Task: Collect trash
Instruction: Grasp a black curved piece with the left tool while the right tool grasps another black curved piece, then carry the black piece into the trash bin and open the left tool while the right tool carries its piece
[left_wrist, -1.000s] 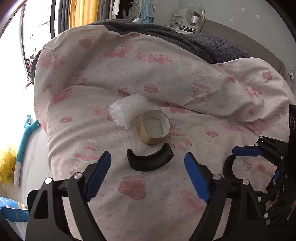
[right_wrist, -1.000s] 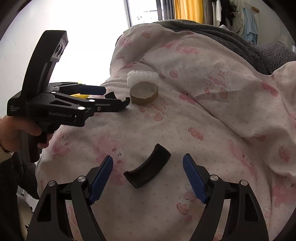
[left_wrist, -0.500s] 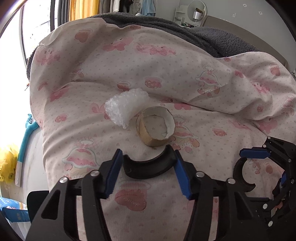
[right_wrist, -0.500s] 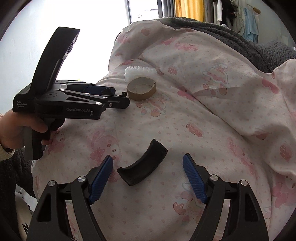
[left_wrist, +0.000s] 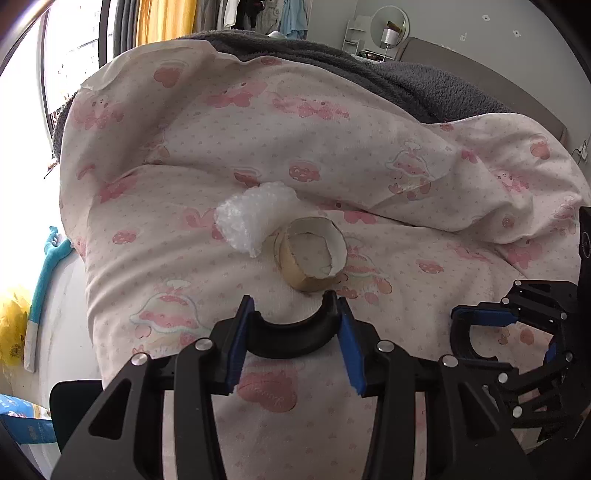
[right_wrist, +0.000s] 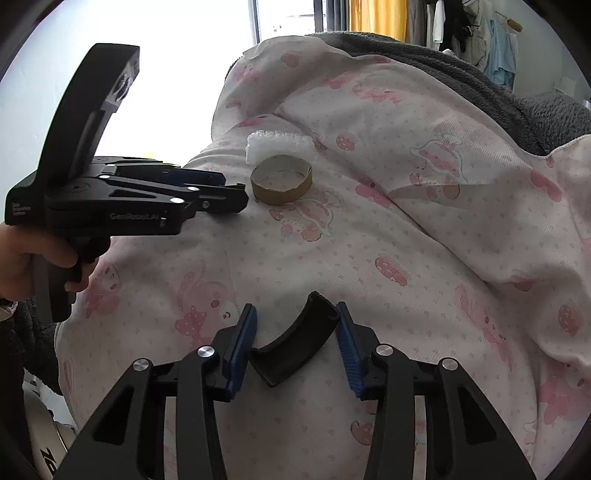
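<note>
Pink quilt (left_wrist: 369, 155) carries everything. Left gripper (left_wrist: 291, 332), jaws just closing, pinches one black arc (left_wrist: 291, 338) by its ends; right gripper (right_wrist: 295, 339), just closing too, clamps a second arc (right_wrist: 295, 343). Cardboard ring (left_wrist: 310, 258) and foam wad (left_wrist: 255, 221) lie just beyond.

Both wrist views downward, sharing quilt (left_wrist: 332, 155).

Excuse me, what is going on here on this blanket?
A person collects trash from a pink blanket with two handheld grippers. Their jaws have just been closing: the left gripper grips one black curved piece, the right gripper a second curved piece. A cardboard ring and a bubble wrap wad lie beyond, not yet picked up.
</note>
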